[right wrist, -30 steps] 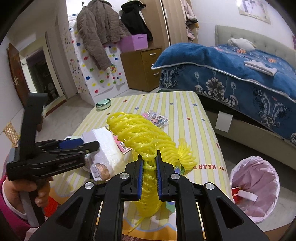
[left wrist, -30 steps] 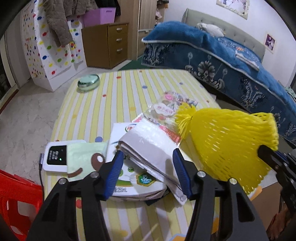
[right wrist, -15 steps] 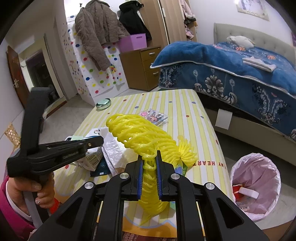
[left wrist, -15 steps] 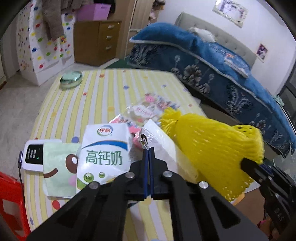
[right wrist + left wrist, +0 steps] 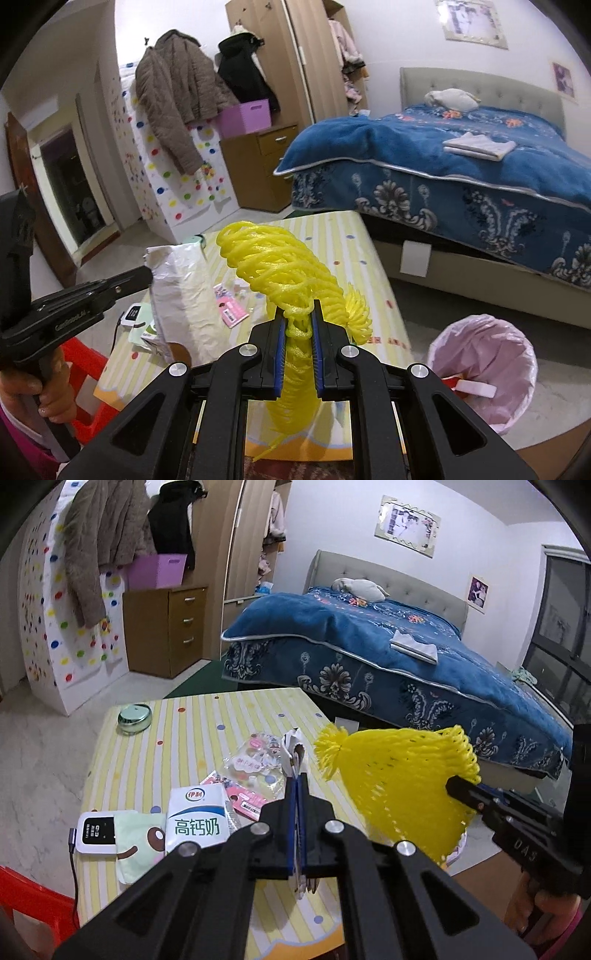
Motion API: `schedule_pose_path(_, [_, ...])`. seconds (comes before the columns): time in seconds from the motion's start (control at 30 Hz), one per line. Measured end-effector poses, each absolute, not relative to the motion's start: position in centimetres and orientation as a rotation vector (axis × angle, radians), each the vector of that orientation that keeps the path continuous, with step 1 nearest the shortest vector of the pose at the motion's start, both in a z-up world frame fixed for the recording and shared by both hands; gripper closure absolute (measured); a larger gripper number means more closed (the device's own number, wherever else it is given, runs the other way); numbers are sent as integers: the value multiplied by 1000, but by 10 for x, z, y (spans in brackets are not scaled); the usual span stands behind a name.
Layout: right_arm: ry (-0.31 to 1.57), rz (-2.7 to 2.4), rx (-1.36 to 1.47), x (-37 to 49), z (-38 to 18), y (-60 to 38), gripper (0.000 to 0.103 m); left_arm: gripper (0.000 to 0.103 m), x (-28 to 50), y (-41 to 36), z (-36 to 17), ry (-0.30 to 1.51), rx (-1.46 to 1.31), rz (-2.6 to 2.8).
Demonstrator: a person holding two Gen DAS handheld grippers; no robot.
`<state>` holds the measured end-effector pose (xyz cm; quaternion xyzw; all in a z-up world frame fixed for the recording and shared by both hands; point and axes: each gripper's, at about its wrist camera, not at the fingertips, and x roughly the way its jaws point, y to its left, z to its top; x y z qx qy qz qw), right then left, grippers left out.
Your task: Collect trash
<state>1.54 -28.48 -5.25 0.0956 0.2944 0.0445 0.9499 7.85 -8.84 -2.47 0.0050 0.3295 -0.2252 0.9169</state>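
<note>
The left gripper (image 5: 296, 775) has clamped its jaws onto the white wrapper (image 5: 177, 284) and lifted it off the table (image 5: 192, 716), uncovering the milk carton (image 5: 197, 818).

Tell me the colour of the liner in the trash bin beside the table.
Pale pink liner, seen best in the right wrist view.

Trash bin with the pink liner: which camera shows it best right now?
The right wrist view. The trash bin stands on the floor right of the striped table, its open mouth facing the camera, with some trash already inside. The left wrist view does not show it; the yellow foam net fills that side.
</note>
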Motion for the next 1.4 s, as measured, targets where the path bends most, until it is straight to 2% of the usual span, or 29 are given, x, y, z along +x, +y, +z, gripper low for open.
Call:
schedule_pose_path(0.23, [594,26,215,-3,-53,-309,91,103,62,-112,-26,664,76,-482])
schedule_pose_path(0.87, [580,-268,307,-58,-69,-427,91,103,44,-261,-44,641,237,-767])
schedule_pose_path(1.4, [689,-443,378,-35,-124,-501,91,103,69,-375,-91,676,322,-892])
